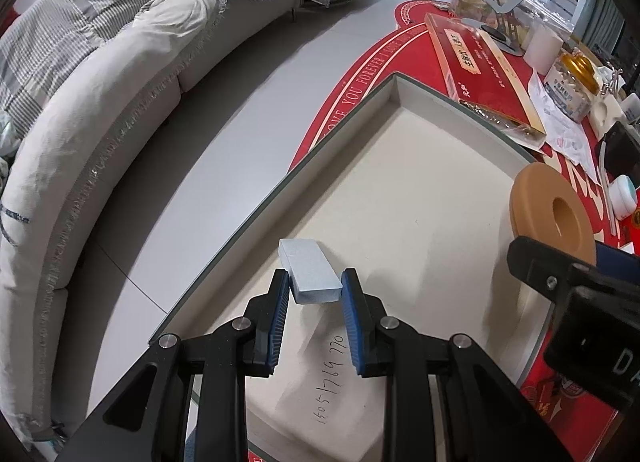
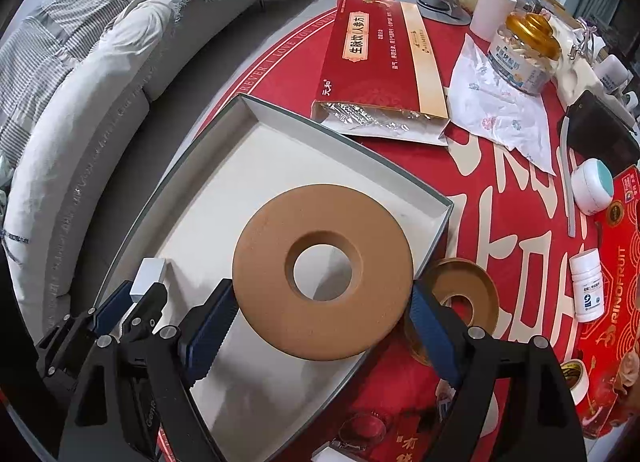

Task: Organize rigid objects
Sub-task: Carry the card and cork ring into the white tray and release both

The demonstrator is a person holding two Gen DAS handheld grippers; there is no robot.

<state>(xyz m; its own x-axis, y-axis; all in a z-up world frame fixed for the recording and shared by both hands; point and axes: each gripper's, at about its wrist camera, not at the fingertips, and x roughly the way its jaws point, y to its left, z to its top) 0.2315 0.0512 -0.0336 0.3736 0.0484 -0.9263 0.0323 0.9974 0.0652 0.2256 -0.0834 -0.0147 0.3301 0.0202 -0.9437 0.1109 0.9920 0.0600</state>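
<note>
A shallow white tray (image 1: 400, 182) with a grey-green rim (image 2: 444, 202) lies on the red tablecloth. My left gripper (image 1: 315, 282) is shut on a small silver-blue block (image 1: 310, 274), held over the tray's near left part. The same block (image 2: 148, 278) and left gripper (image 2: 132, 294) show at the lower left of the right wrist view. My right gripper (image 2: 321, 294) is shut on the edges of a wide brown ring (image 2: 264, 262), held flat above the tray. That ring (image 1: 536, 202) appears at the right of the left wrist view. A second brown ring (image 2: 468, 286) lies on the cloth beside the tray.
Beyond the tray lie a long red gift box (image 2: 380, 62), crumpled white paper (image 2: 500, 110) and a gold-lidded jar (image 2: 524, 50). To the right are a white cream jar (image 2: 592, 186), a pill bottle (image 2: 588, 290), a black case (image 2: 600, 130) and a tape roll (image 2: 576, 378). A grey sofa (image 1: 100, 122) curves along the left.
</note>
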